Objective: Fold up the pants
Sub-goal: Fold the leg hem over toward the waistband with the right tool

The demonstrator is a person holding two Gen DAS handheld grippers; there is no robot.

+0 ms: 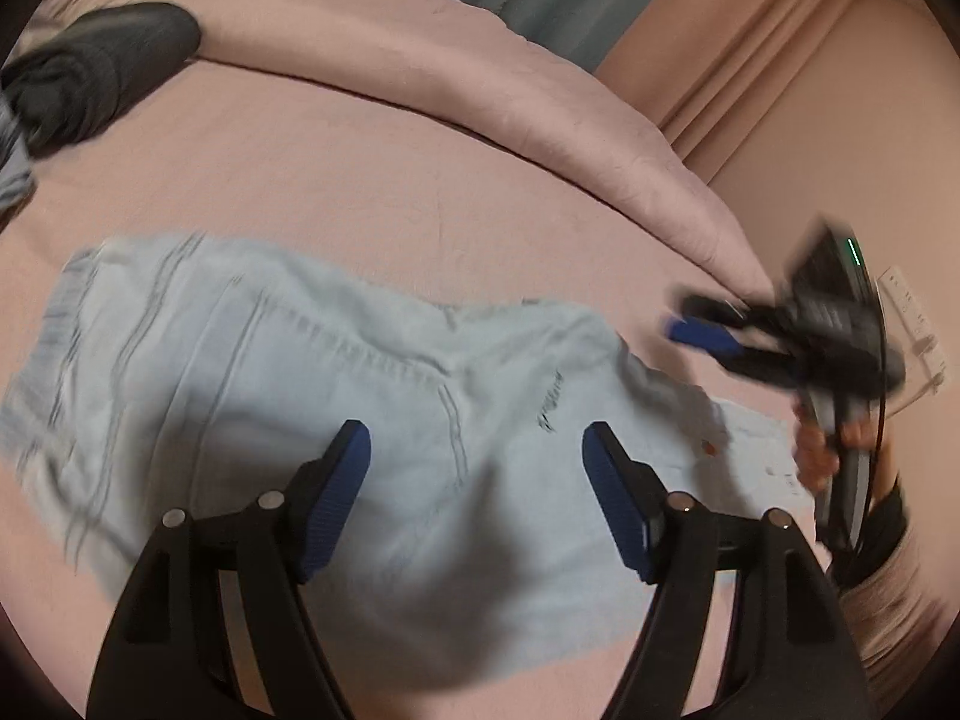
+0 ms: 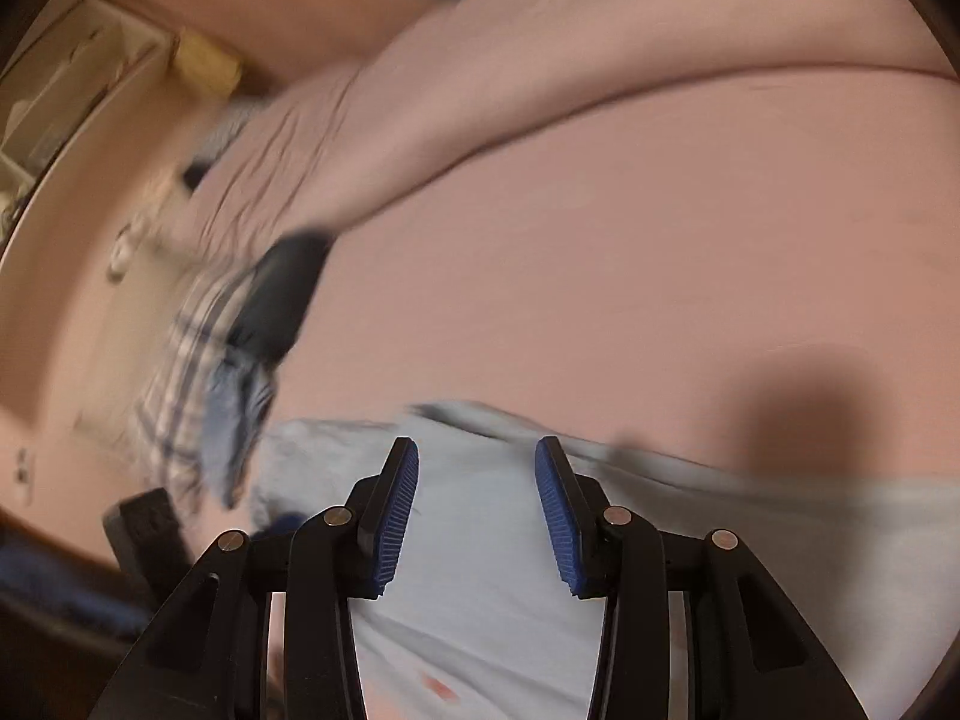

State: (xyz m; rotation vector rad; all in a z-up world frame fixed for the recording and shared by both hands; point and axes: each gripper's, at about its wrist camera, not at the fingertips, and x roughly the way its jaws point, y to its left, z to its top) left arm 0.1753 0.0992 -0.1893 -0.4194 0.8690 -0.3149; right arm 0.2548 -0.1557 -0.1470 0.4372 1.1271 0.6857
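Pants (image 1: 336,372) beneath both gaping tools

The pale pants (image 2: 480,570) are being smeared by motion blur in the right wrist view; the dark garment (image 1: 90,78) is being cut off at the far left edge, and the right gripper (image 1: 708,324) is being blurred.

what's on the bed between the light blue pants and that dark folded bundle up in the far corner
Nothing: in the left wrist view, only bare pink sheet separates the pants from the dark bundle.
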